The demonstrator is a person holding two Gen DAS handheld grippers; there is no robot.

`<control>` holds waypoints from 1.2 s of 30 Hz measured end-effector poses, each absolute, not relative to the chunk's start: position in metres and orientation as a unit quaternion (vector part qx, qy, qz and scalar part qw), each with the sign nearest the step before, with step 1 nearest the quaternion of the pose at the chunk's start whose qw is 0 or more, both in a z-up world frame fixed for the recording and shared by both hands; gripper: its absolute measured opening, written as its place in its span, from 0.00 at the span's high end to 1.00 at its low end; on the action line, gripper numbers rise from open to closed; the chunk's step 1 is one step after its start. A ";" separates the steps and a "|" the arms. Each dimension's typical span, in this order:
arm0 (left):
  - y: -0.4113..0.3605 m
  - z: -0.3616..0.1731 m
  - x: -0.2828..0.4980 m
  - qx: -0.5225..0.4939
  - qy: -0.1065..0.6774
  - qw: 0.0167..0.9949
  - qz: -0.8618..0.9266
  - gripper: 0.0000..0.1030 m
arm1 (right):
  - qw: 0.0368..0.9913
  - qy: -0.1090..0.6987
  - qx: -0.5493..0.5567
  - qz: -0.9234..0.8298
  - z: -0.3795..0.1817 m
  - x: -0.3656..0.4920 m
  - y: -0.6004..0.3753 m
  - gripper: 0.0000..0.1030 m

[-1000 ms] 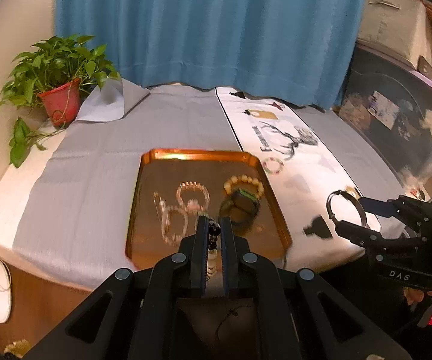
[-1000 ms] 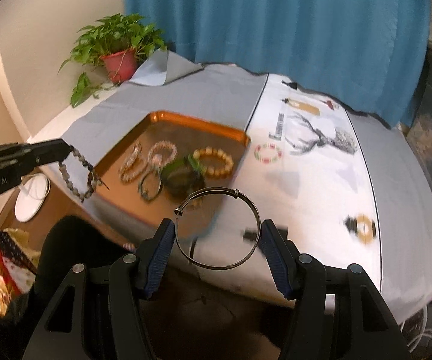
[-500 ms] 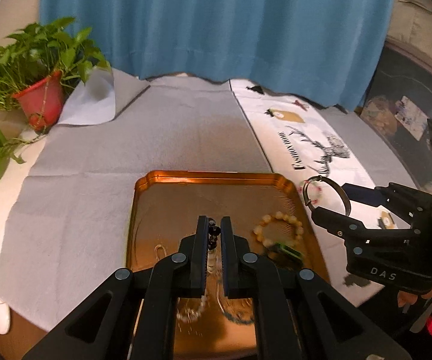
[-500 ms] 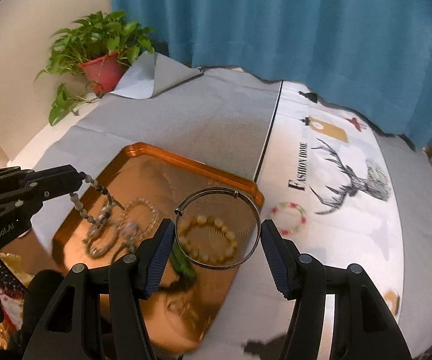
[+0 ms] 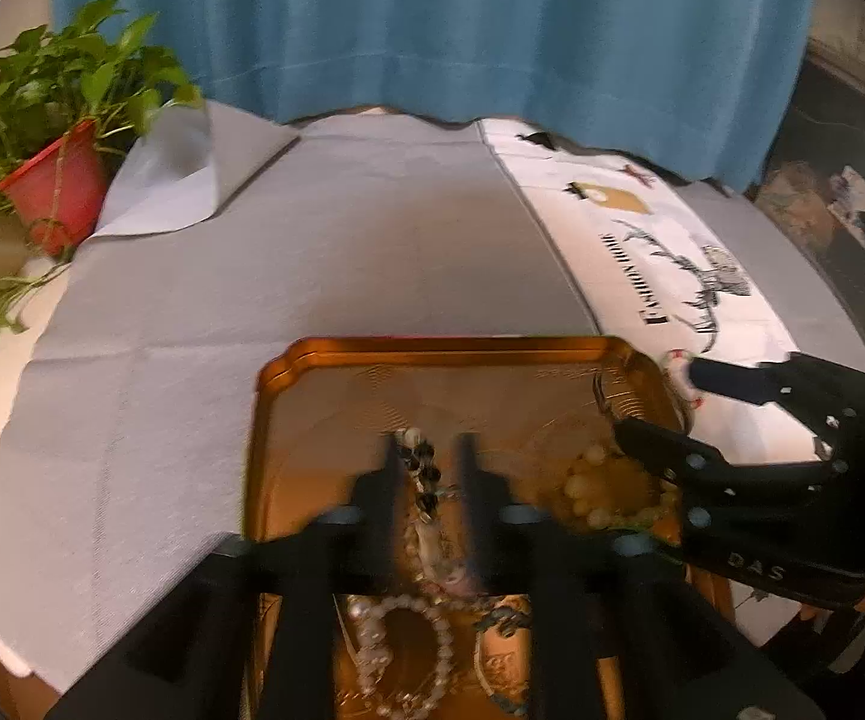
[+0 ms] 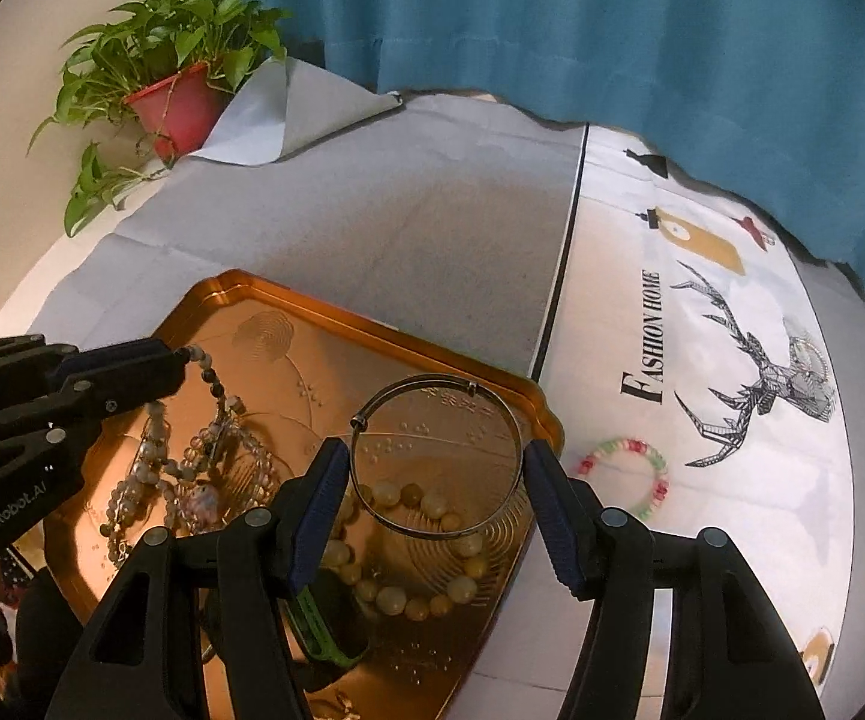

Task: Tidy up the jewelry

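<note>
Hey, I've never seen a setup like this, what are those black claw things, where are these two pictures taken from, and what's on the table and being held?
There is no robot here. A person holds a two-finger gripper in each hand, and each gripper carries a fisheye camera that looks out along its fingers. So one picture comes from the left gripper and the other from the right gripper, and each camera also catches the other tool.

On the grey tablecloth sits an orange tray holding beaded bracelets. A pastel bead bracelet lies outside it on the white deer-print cloth. A potted plant stands at the far corner.

The right gripper holds a thin metal bangle over the tray. A dark beaded strand hangs from the left gripper's fingers.
</note>
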State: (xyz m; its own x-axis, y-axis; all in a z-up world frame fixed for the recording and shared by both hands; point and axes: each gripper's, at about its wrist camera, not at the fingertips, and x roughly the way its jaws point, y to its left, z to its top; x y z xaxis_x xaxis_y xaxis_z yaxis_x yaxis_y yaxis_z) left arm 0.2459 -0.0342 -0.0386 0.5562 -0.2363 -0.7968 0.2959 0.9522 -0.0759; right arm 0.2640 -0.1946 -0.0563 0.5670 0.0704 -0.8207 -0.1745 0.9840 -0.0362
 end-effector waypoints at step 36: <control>-0.034 0.021 -0.066 0.055 0.384 0.917 -0.092 0.01 | 0.920 0.388 -0.045 0.036 0.015 -0.079 -0.204 0.18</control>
